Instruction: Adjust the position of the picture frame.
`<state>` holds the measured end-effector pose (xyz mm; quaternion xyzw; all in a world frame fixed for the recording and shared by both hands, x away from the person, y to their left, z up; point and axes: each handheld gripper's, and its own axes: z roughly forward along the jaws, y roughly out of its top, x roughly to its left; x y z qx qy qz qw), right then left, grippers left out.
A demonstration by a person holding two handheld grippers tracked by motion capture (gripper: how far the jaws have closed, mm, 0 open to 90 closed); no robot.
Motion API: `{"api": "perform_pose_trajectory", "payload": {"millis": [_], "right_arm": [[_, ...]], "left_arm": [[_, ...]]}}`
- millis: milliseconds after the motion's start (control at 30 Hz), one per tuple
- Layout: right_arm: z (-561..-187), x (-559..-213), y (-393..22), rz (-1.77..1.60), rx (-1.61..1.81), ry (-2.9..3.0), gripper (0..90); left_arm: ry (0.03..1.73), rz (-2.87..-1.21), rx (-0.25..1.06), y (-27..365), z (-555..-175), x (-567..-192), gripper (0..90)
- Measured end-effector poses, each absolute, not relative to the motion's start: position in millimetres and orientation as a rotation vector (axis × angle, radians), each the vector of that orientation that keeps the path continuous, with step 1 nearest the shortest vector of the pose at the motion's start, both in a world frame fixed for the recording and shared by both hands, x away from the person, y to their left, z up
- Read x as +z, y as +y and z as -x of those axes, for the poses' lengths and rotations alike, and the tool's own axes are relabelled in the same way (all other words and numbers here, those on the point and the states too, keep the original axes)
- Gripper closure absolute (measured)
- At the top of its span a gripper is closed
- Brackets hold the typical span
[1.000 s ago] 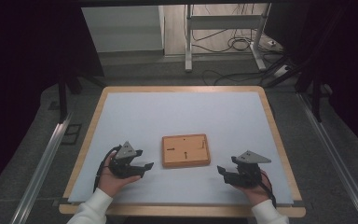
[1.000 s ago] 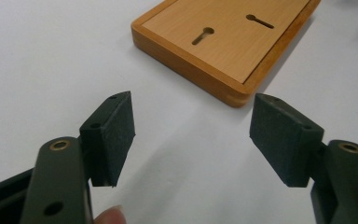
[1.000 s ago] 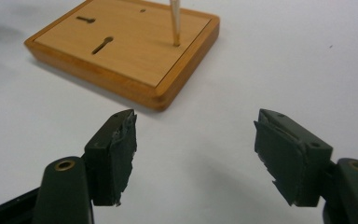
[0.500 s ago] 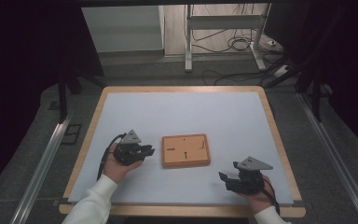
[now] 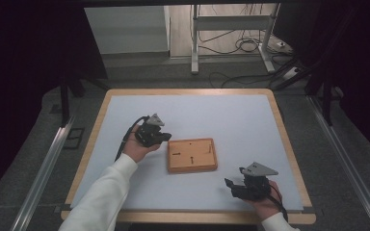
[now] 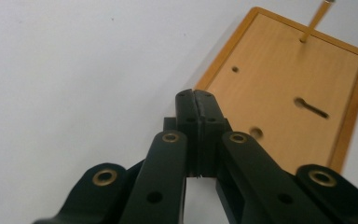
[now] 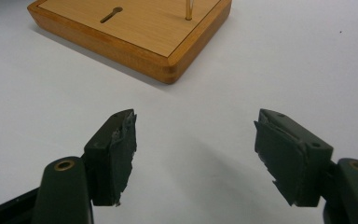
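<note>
A: High view looks forward and down over the whole white-topped table with its pale wood rim [image 5: 289, 144].

B: Both gripper views sit low and close, sharing the flat rectangular wooden board [image 6: 284, 88] [image 7: 135, 28] from left and near-right.

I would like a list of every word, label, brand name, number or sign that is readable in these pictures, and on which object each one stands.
There is no readable text in any of the pictures.
Wooden board: only holes, a slot and a thin peg; no print.
Left gripper and right gripper: plain black fingers with brass rivets; no marks.
White table mat: blank.
Background shelving and cables: too small and dim to show any lettering.
</note>
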<state>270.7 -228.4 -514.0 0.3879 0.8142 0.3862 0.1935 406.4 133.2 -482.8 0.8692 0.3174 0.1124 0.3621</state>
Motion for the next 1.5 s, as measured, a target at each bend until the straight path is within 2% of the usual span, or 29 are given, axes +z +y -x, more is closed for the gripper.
{"api": "perform_pose_trajectory", "payload": {"millis": [233, 800, 1167, 1500], "right_arm": [[-270.1, -513.5, -228.2, -1.074, 1.076, 2.283, 29.7], [-271.9, -514.2, -230.6, -1.083, 1.065, 2.273, 29.7], [-273.0, -514.2, -233.0, -1.088, 1.064, 2.268, 29.7], [-273.5, -514.1, -233.3, -1.091, 1.062, 2.266, 29.6]], "left_arm": [[0.825, -2.32, 0.276, 119.7, -433.6, -505.9, 90.0], [0.751, -2.38, 0.28, 115.2, -443.1, -515.4, 90.0], [0.727, -2.383, 0.275, 115.1, -439.9, -515.8, 90.0], [0.69, -2.384, 0.303, 114.3, -417.4, -517.0, 90.0]]}}
